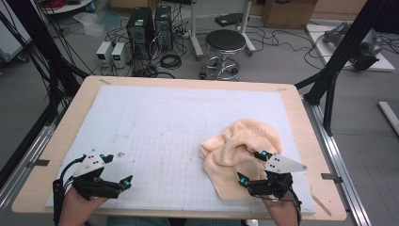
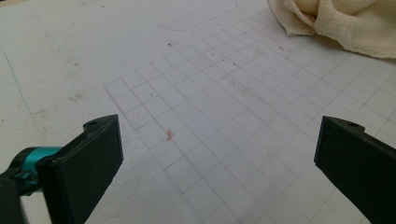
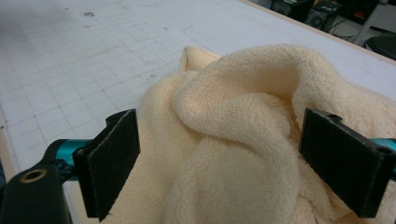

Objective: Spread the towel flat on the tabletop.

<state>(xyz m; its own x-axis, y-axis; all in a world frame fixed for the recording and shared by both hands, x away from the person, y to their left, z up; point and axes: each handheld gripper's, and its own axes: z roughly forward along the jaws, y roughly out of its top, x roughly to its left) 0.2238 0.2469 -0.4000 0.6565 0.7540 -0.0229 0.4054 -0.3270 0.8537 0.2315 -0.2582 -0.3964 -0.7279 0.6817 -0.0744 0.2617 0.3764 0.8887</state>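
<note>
A crumpled cream towel [image 1: 237, 150] lies on the right half of the white gridded mat [image 1: 160, 117]. My right gripper [image 1: 251, 167] hovers over the towel's near edge, open. In the right gripper view a thick fold of towel [image 3: 233, 121] bulges between the two black jaws of the right gripper [image 3: 219, 144], and the pads [image 3: 114, 158] stand apart from it without squeezing. My left gripper [image 1: 117, 170] is at the near left of the mat, open. Between the wide jaws of the left gripper [image 2: 219, 140] there is bare grid, and the towel [image 2: 345, 23] sits far off at the top right.
The mat covers a wooden table [image 1: 70, 122] whose front edge runs just under both hands. Black frame posts [image 1: 339, 56] stand at the table's sides. Beyond the far edge are a stool [image 1: 225, 44], computer towers [image 1: 150, 28] and cables on the floor.
</note>
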